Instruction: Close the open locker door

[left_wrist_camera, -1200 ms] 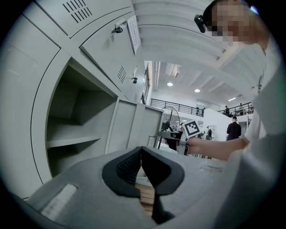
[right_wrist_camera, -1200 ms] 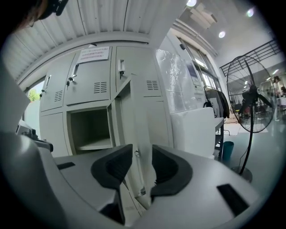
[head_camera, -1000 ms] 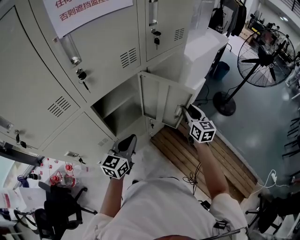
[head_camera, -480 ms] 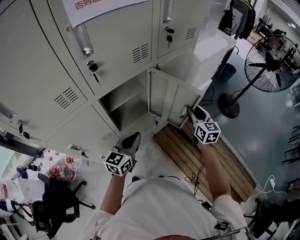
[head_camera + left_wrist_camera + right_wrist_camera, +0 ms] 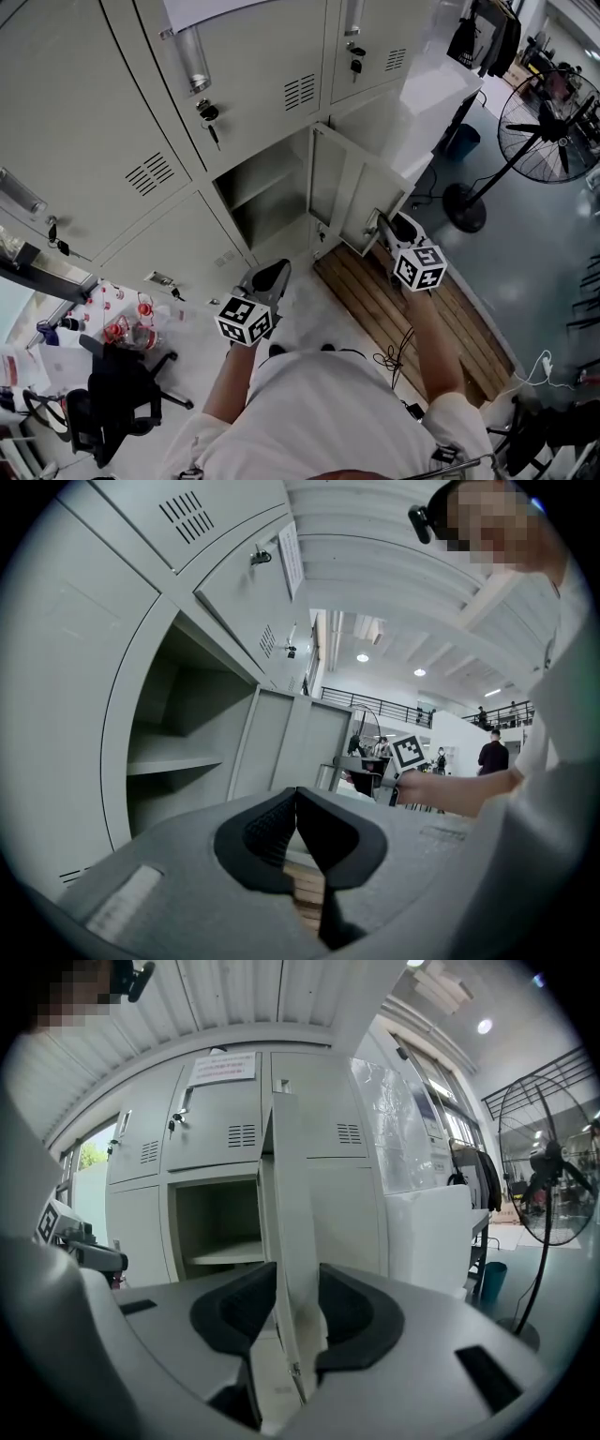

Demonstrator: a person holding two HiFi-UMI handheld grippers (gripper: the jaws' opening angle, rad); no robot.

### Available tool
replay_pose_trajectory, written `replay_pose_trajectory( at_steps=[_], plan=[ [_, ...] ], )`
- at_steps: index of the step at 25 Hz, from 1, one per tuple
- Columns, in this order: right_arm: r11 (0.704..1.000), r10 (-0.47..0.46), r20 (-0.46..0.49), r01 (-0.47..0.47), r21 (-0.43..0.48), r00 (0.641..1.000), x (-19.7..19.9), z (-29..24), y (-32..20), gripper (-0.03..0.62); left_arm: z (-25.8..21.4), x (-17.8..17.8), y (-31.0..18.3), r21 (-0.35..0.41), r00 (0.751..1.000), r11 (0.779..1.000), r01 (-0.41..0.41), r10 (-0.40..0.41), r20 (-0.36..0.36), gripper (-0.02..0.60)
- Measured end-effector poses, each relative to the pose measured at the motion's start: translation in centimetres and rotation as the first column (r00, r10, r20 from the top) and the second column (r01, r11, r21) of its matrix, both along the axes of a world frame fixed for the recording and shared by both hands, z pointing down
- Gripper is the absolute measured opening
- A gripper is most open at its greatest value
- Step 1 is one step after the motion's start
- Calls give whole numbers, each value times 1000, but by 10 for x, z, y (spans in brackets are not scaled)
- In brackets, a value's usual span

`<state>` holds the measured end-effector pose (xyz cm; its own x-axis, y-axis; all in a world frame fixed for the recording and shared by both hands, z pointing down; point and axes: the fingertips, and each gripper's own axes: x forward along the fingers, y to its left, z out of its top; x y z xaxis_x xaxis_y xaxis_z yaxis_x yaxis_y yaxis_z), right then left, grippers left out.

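So the pale grey metal locker door [image 5: 349, 187] is swung out from its open compartment [image 5: 265, 192], over the wooden slatted floor pallet [image 5: 370, 300]. My right gripper [image 5: 384, 223] is pinching the door's free edge. My left gripper [image 5: 275, 274] hangs low by the lockers, jaws pressed together, holding nothing.

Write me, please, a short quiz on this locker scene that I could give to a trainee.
1. True or false: the left gripper is clamped on the locker door.
2. What stands between the jaws of the right gripper? A) the door's free edge B) a key C) nothing
3. Fill in: the open compartment has one ___ across it.
Key: 1 false, its jaws are shut on nothing. 2 A. 3 shelf.
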<state>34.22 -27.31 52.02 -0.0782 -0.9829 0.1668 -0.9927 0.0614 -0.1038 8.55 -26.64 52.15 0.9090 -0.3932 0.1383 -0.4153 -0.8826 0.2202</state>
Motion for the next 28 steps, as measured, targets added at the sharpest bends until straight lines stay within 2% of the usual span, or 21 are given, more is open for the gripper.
replay_pose_trajectory(
  at_steps=[10,28],
  plan=[
    [999,-42,-21,42,-35,999,-40,15,11,132,1,-24,14,-4,1000,1000,17,-17,7,15],
    [985,-167,57,169,-20,984,-130,21,6,138,7,-81,21,-21,993,993,113,-113,17,15]
  ],
)
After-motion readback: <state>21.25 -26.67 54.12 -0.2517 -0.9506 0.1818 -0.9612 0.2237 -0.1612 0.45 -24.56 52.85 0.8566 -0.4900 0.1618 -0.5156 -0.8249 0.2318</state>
